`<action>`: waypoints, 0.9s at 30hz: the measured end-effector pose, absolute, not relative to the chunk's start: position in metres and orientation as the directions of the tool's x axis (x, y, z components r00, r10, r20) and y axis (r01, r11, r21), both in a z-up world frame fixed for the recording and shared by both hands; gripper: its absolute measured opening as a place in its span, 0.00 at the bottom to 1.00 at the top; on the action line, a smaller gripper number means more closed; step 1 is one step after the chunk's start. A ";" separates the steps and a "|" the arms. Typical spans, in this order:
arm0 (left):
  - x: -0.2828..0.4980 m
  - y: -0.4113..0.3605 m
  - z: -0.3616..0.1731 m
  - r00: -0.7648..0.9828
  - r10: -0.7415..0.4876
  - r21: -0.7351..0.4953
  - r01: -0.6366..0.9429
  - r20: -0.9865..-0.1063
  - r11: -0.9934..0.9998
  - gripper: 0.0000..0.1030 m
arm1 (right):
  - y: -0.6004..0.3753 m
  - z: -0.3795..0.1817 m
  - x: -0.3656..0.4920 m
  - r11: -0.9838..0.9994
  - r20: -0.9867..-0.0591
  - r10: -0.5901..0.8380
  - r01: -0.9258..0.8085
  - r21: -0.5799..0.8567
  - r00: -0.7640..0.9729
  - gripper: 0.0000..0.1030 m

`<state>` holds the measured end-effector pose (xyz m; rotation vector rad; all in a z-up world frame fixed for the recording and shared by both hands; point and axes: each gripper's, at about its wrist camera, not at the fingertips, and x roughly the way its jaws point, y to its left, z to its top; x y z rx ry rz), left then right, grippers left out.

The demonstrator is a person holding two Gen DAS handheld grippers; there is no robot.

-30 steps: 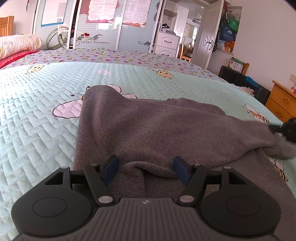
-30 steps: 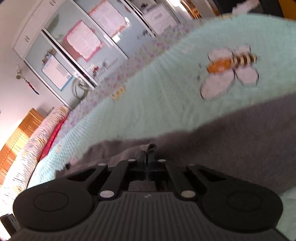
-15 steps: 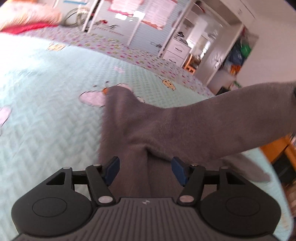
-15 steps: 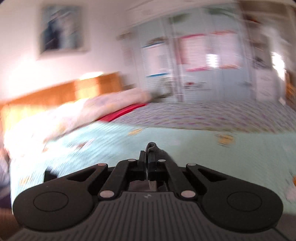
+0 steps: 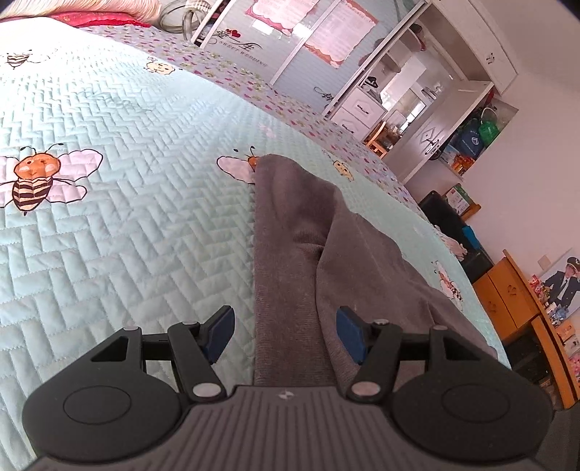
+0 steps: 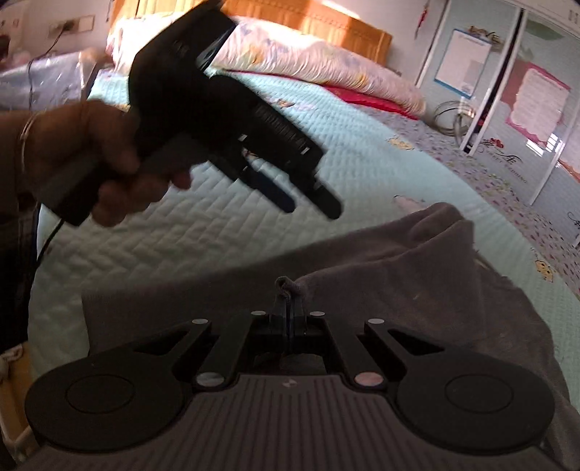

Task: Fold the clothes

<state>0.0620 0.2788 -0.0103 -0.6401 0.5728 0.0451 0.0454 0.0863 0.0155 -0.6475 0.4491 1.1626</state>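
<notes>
A grey knit garment lies on the mint quilted bedspread, with one side folded over the other along a lengthwise crease. My left gripper is open and hovers above the near end of the garment, its blue pads apart from the cloth. In the right wrist view that left gripper hangs in the air in a person's hand, with nothing between its fingers. My right gripper is shut on a pinched edge of the grey garment and holds it just above the bedspread.
Rolled bedding and a wooden headboard lie at the bed's head. A wardrobe with posters stands past the foot. An orange wooden cabinet and a black box stand beside the bed on the right.
My right gripper has swung across the bed with the garment's edge, laying that side over the rest. My left gripper has risen off the cloth and rolled; its view now tilts.
</notes>
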 end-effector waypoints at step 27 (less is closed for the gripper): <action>0.127 0.222 -0.034 0.816 -0.256 -0.484 -0.032 -0.517 0.874 0.63 | 0.012 0.029 0.117 0.350 -0.574 0.805 -0.901 0.256 0.149 0.17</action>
